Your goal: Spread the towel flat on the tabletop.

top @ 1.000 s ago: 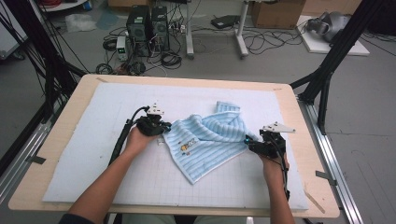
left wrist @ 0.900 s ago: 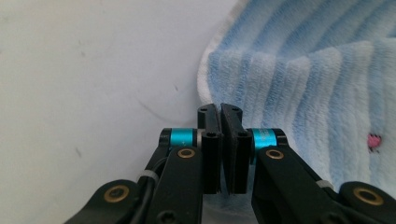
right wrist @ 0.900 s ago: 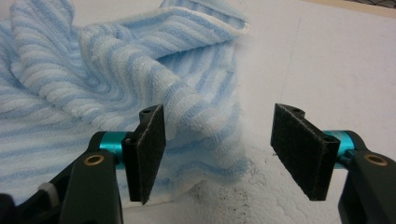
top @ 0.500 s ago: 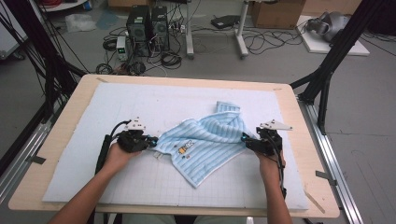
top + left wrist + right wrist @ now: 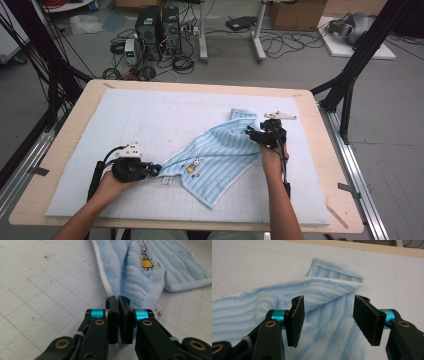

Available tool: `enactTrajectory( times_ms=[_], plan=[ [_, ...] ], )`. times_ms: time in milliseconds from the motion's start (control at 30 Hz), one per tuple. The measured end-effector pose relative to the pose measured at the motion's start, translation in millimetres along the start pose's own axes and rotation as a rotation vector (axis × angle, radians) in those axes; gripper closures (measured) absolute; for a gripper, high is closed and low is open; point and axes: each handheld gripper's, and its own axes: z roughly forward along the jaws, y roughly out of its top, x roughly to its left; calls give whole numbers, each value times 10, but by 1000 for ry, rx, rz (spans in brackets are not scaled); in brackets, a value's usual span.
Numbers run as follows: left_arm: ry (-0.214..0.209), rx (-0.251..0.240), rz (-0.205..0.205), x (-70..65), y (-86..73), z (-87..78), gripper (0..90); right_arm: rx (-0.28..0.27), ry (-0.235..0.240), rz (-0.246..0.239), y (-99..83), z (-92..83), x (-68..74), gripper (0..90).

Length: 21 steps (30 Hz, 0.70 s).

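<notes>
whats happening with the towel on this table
A person with a gripper in each hand is spreading out a light blue striped towel on a white gridded mat. The left gripper is shut on the towel's corner near its label, pulling it sideways. The right gripper has just been closing, its jaws apart over the opposite folded corner with the pads not yet pressing. The towel lies stretched diagonally but rumpled, with that far corner folded over.

We find no legible text. The towel carries a small white tag at its hem with a barcode and tiny print, too small for us to read. We also note a printed cartoon rabbit in a yellow dress on it, without lettering.
</notes>
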Motion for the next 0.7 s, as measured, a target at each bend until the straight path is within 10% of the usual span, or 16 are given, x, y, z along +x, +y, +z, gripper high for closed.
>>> enactTrajectory(
  times_ms=[167,333,433,700],
  plan=[
    [91,-75,-41,92,47,-57,508,49,-11,25,85,267,70,426],
    [165,-186,-50,239,176,-131,410,117,-13,51,125,450,98,556],
    [208,-224,-45,313,219,-153,408,142,-13,-74,149,498,165,832],
    [269,-262,-102,430,182,-258,410,103,75,-267,416,591,526,864]
  ],
)
